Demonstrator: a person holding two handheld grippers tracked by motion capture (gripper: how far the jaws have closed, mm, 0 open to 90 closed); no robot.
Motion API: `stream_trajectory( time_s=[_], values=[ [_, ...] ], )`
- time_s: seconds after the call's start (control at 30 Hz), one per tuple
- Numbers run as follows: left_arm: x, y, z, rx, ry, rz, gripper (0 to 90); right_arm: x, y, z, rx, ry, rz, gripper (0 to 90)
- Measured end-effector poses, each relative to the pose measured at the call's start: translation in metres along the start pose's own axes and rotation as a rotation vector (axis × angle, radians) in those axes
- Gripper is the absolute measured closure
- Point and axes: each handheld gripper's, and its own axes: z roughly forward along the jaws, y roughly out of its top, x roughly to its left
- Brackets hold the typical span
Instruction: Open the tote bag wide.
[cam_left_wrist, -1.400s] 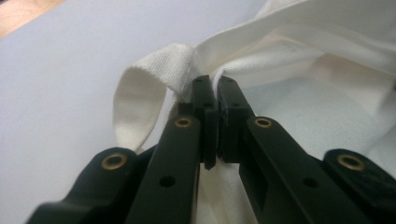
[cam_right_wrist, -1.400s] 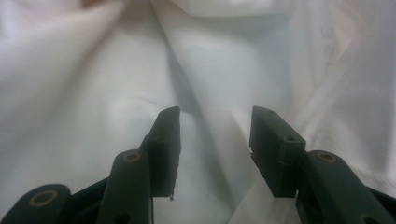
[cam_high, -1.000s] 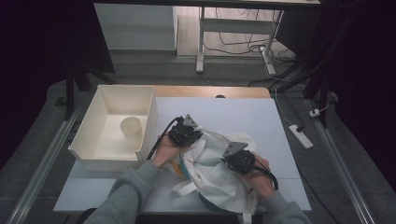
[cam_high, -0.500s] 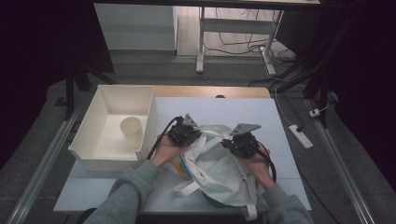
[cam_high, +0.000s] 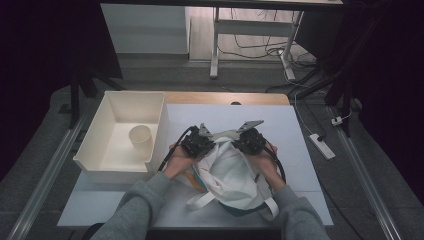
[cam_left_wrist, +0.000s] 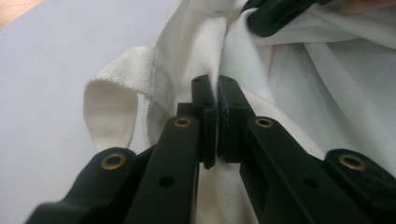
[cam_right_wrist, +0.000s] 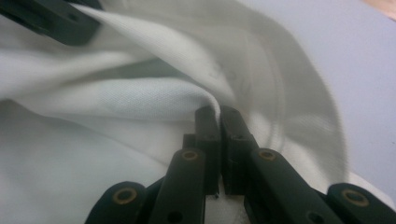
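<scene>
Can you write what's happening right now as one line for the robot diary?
left gripper: shut on white cloth bag | right gripper: shut on bag's rim | bag: on table | cup: upright in bin

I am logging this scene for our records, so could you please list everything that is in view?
White cloth tote bag: one, white with a teal and orange print underneath, on the table's near middle, its rim pinched by both grippers.
Cream paper cup: one, upright inside the bin.
White rectangular plastic bin: one, at the table's left edge.
White table: one, with a wooden strip along its far edge.
White power strip: one, on the floor to the right.
Left gripper: black, shut on the bag's rim.
Right gripper: black, shut on a fold of the rim.
Grey sleeves: two, at the near edge.
</scene>
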Motion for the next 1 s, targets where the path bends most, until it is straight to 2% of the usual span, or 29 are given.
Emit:
stream_trajectory(
  time_s=[0.1, 0.33, 0.43, 0.53, 0.6, 0.67, 0.77, 0.87, 0.93, 1.0],
  values=[
    [0.000, -0.001, 0.001, 0.004, -0.001, 0.000, 85.9, 0.000, -0.002, 0.009, 0.019, -0.001, 0.003, 87.7],
    [0.001, -0.002, 0.002, 0.001, -0.015, -0.012, 85.2, 0.001, -0.003, 0.007, 0.010, -0.004, 0.007, 86.5],
    [0.003, -0.003, 0.002, 0.002, -0.029, -0.017, 84.8, 0.003, -0.004, 0.002, -0.002, 0.007, 0.007, 81.8],
    [0.005, -0.003, 0.001, -0.004, -0.038, -0.026, 84.6, 0.004, -0.004, -0.008, -0.030, 0.051, 0.014, 71.4],
    [0.006, -0.004, 0.000, -0.002, -0.039, -0.026, 84.5, 0.009, -0.004, -0.020, -0.058, 0.057, 0.004, 62.3],
    [0.006, -0.004, 0.001, 0.001, -0.041, -0.026, 84.6, 0.015, -0.004, -0.033, -0.065, 0.075, -0.025, 56.2],
    [0.005, -0.004, 0.001, 0.000, -0.036, -0.022, 84.5, 0.030, -0.006, -0.050, -0.061, 0.111, -0.073, 52.3],
    [0.005, -0.004, 0.001, 0.001, -0.036, -0.019, 84.5, 0.045, -0.010, -0.056, -0.030, 0.135, -0.105, 54.8],
    [0.005, -0.004, 0.002, 0.005, -0.038, -0.019, 84.6, 0.052, -0.012, -0.054, 0.003, 0.164, -0.115, 70.6],
    [0.005, -0.005, 0.003, 0.007, -0.036, -0.018, 84.6, 0.057, -0.011, -0.047, 0.042, 0.189, -0.138, 82.8]
  ],
)
